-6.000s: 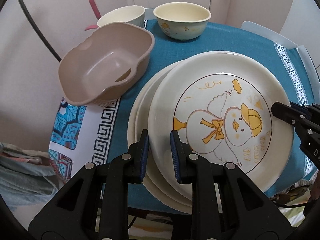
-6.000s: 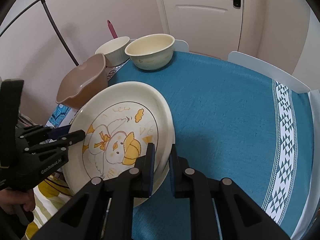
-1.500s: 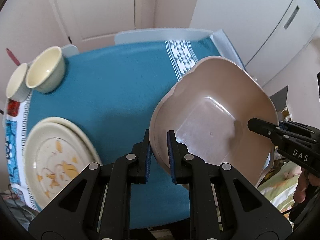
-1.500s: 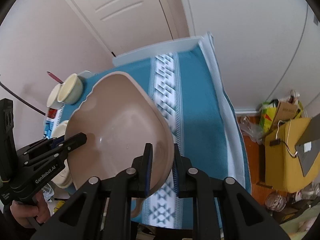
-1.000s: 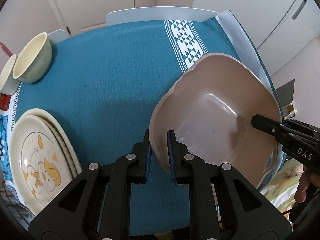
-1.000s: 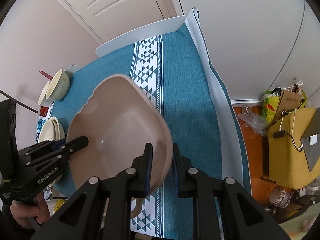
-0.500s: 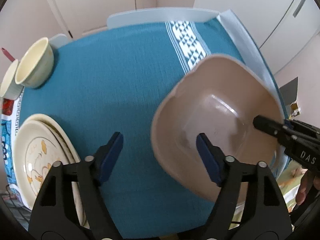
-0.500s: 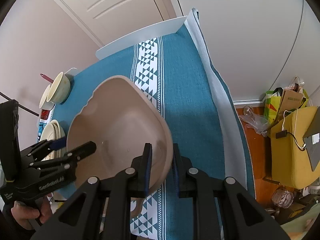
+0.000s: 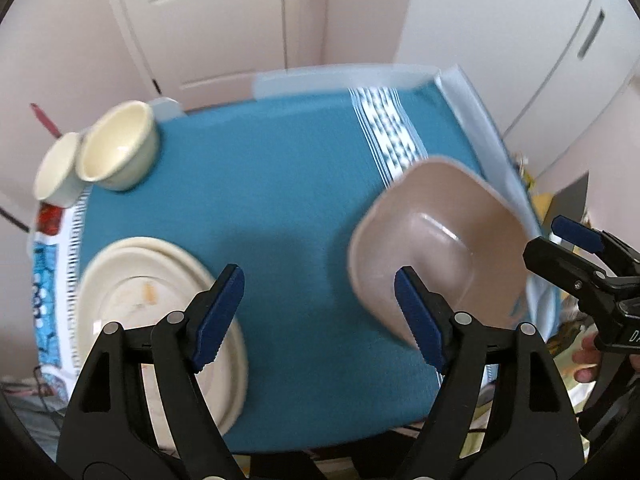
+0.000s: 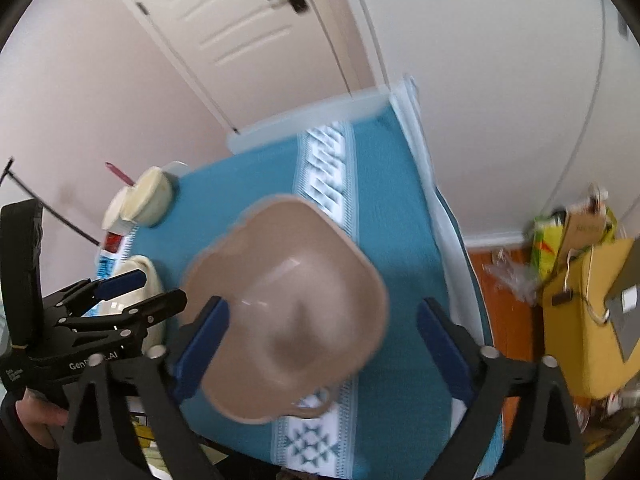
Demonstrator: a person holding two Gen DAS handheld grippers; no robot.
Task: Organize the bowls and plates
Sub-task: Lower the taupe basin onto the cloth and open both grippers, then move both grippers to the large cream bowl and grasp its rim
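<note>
Both my tongs are off the brown basin now. The right tongs (image 10: 320, 344) have just been opening and stand spread wide, with the brown basin (image 10: 288, 312) below and between the blue pads, no pad pressing on it. The left tongs (image 9: 320, 316) are spread too, nothing between them but teal cloth; their right pad overlaps the basin's near rim (image 9: 436, 256) in the frame, though I judge it clear.

So the basin is set down on the counter (image 9: 280, 200) at the lower right of the left view, close to the patterned stripe and the edge – relocation done, I'd say.

Against the frame half a second back, the right tongs no longer pinch the basin's rim – they gape around it. Against six seconds back, the basin has left the far-left corner beside the two cream bowls (image 9: 116, 152), which sit at upper left, and the plate stack (image 9: 160, 272) lies released at lower left.
</note>
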